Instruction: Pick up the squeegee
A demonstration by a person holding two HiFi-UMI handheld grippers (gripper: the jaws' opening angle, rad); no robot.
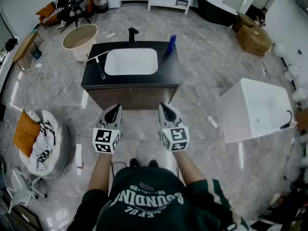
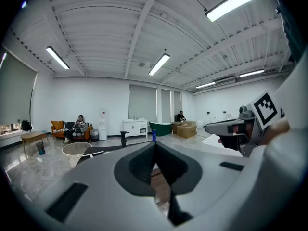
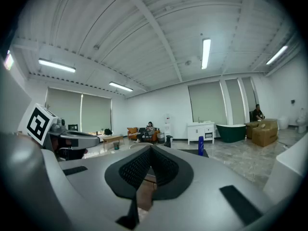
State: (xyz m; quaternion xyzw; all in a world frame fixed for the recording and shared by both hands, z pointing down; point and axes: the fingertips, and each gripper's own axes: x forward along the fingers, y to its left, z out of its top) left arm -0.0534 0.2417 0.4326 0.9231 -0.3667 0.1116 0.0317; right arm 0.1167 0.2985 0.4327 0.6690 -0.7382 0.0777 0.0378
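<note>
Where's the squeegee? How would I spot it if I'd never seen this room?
Find the black-topped cabinet in the middle of the floor. On its top, left of the white basin, lies the squeegee: a flat T with a pale bar and dark handle, unlike the upright blue bottle and black tap.

Black vanity top [image 1: 168,74], squeegee [image 1: 98,57] left of basin [image 1: 131,61], blue bottle [image 1: 171,43] right
</note>
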